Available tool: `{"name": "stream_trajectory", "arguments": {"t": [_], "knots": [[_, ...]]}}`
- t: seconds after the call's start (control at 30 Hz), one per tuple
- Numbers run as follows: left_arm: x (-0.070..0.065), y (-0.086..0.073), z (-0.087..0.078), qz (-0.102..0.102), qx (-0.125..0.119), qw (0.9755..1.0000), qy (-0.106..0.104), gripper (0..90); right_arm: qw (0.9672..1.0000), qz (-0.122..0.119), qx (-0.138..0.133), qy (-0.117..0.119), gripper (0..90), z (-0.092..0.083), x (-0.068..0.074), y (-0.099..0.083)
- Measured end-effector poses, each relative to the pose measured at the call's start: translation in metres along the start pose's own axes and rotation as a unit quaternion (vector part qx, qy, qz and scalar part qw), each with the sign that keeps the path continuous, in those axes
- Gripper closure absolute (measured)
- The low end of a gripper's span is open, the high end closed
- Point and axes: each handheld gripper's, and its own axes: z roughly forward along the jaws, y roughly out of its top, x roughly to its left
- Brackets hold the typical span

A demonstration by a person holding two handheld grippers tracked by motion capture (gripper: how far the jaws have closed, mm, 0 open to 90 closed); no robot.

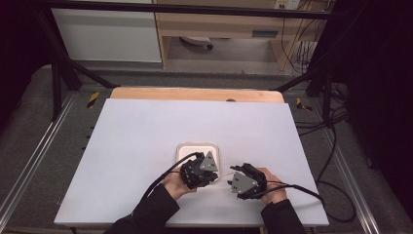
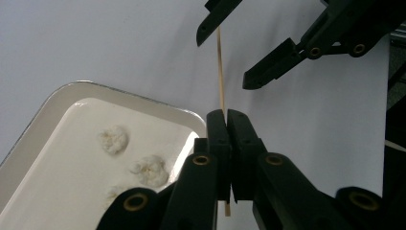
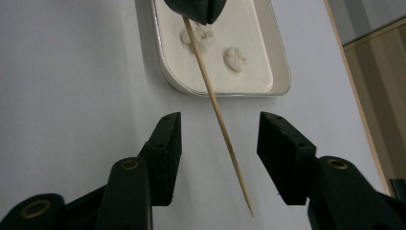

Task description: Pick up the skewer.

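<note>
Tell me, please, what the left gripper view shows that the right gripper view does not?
Left gripper view alone: the left gripper shut on the skewer and the right gripper's open jaws from outside. Right gripper view alone: the skewer's pointed tip between the right gripper, untouched by its pads, and the tray's far rim. Both: the skewer, the tray and white lumps in it.

Tray (image 1: 181,147) on table (image 1: 136,131), food lumps (image 2: 114,139) in it.

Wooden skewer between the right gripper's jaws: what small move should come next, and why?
Probably close the right gripper on the wooden skewer. The left gripper already clamps one end, and the stick's free end lies between the right jaws, which stand apart from it. The white tray with pale lumps waits beyond.
</note>
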Motion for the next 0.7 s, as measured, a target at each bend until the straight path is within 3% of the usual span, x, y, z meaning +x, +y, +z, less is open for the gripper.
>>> {"name": "stream_trajectory", "arguments": {"t": [0.33, 0.7], "knots": [[-0.0058, 0.0062, 0.0043, 0.013, 0.009, 0.9998, -0.012, 88.8, 0.9985, -0.052, 0.001, 0.017, 66.1, 0.0024, 0.0027, 0.0026], [-0.0062, 0.0056, 0.0052, 0.015, 0.014, 0.9997, -0.015, 88.8, 0.9955, -0.09, 0.005, 0.027, 77.9, 0.0048, 0.0047, 0.0009]]}}
